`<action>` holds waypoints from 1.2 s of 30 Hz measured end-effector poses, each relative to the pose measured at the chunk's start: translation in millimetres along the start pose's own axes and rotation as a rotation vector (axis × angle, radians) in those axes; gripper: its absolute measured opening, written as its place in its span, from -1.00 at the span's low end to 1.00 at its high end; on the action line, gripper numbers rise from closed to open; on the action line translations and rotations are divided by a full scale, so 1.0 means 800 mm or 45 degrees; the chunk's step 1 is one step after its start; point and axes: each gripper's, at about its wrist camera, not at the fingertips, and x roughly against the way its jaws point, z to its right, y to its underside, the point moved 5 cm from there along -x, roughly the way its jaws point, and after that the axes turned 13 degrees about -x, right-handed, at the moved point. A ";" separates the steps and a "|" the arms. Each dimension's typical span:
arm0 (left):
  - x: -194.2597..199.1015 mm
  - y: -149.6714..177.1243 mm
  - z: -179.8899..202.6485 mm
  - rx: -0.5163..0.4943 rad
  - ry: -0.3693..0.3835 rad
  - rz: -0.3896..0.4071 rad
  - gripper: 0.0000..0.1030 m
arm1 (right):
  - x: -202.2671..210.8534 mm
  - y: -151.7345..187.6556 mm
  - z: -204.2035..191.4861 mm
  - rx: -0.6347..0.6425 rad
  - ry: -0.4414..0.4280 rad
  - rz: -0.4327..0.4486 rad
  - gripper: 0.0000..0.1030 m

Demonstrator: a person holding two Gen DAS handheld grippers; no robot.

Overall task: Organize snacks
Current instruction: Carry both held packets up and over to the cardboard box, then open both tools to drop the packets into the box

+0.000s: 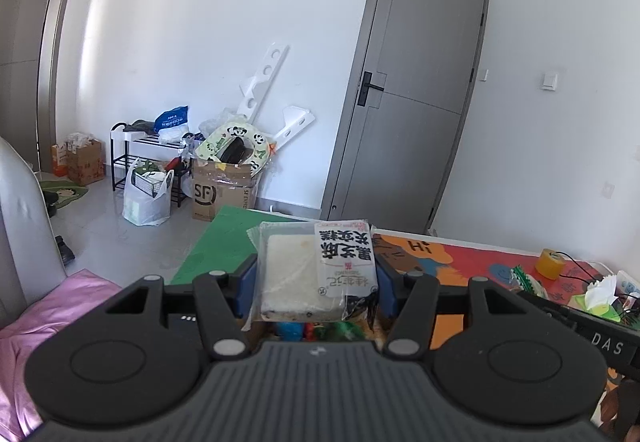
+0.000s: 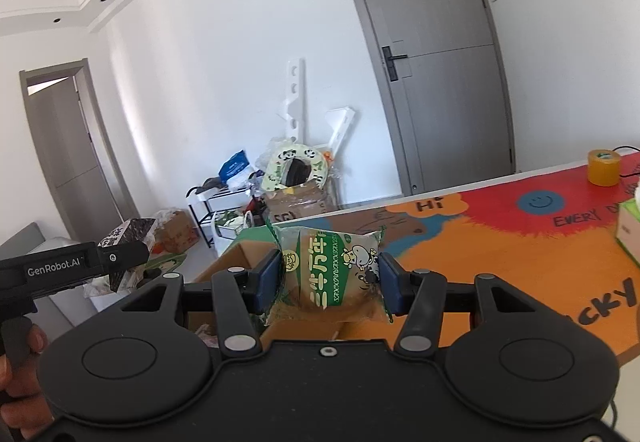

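My left gripper [image 1: 316, 278] is shut on a clear-wrapped white rice cake packet [image 1: 296, 274] with a black-and-white label, held above the table. Colourful snack wrappers [image 1: 320, 330] show just below it. My right gripper [image 2: 330, 274] is shut on a green-and-white packaged bun [image 2: 332, 274] with a cow print, held above an open cardboard box [image 2: 236, 266] at the table's left end. The left gripper with its packet also shows at the left of the right wrist view [image 2: 120, 242].
The table carries a colourful mat [image 2: 500, 238], a yellow tape roll [image 2: 604, 166], a green tissue box [image 2: 630, 230] and cables. A pink-cushioned chair [image 1: 48, 318] stands left. Boxes, bags and a shoe rack [image 1: 160, 157] line the far wall beside a grey door [image 1: 416, 97].
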 end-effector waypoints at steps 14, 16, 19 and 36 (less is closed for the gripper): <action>-0.057 0.031 -0.010 0.008 0.042 -0.121 0.11 | -0.036 0.008 -0.037 0.004 -0.091 -0.082 0.00; -0.063 0.035 -0.011 0.011 0.047 -0.136 0.11 | -0.042 0.009 -0.036 0.005 -0.082 -0.090 0.00; -0.075 0.037 -0.014 0.024 0.050 -0.151 0.11 | -0.053 0.012 -0.037 0.007 -0.069 -0.105 0.00; -0.078 0.031 -0.047 0.076 0.046 -0.151 0.43 | -0.091 0.015 -0.054 0.008 -0.047 -0.153 0.00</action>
